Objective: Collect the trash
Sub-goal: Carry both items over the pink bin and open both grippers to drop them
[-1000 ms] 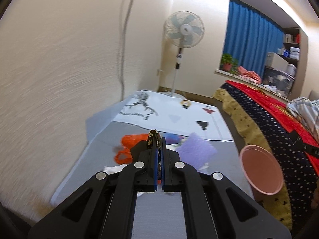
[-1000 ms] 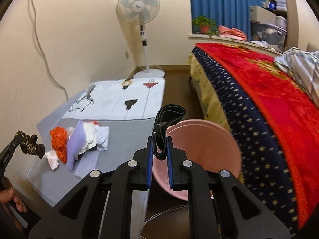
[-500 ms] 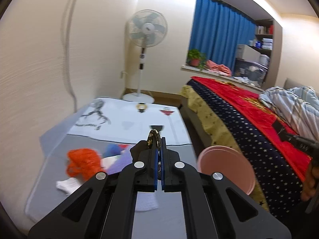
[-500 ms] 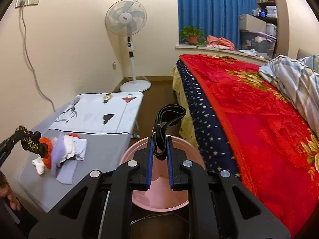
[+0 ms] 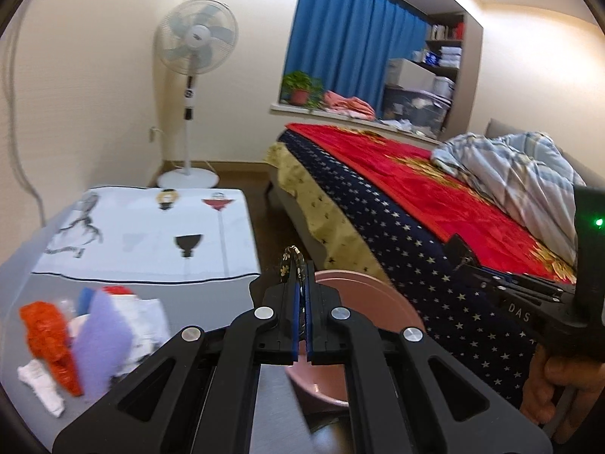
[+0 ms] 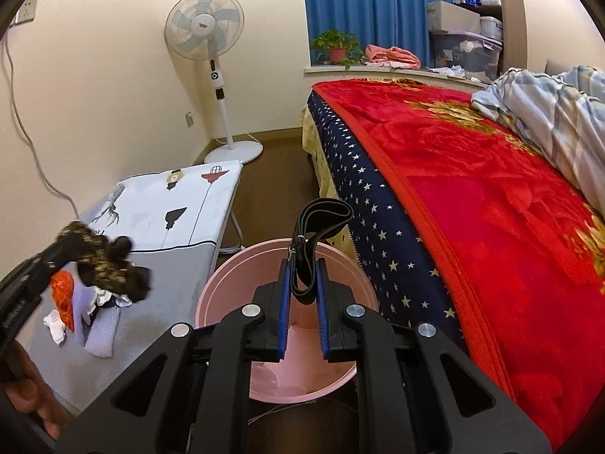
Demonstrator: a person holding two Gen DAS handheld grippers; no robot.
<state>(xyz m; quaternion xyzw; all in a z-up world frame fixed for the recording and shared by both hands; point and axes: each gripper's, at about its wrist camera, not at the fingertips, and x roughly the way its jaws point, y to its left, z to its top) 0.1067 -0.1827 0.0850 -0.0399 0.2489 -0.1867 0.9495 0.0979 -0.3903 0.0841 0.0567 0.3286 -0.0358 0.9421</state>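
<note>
The left gripper (image 5: 300,291) has its jaws pressed almost fully together on a small dark scrap with a gold floral print (image 5: 290,263), which pokes out just past the tips. From the right wrist view it reads as a soft, crumpled bundle (image 6: 107,266), probably light and floppy, so a pinch through its middle should hold it.

The right gripper (image 6: 304,283) has its jaws narrowly parted, clamped on a black strap loop (image 6: 321,213) that stands up stiffly above them; it looks springy and smooth, and best held at the doubled lower end, as now.

Just beyond and below both sits the pink bucket (image 6: 215,291), on the floor between tabletop and bed.

On the left, the grey tabletop (image 5: 211,299) carries more soft litter: an orange crumpled piece (image 5: 47,327), a lilac sheet (image 5: 100,335) and white tissue (image 5: 41,380).

The right gripper's body shows the letters "DAS" (image 5: 518,312); the fan's (image 6: 204,24) label is too small to read.
</note>
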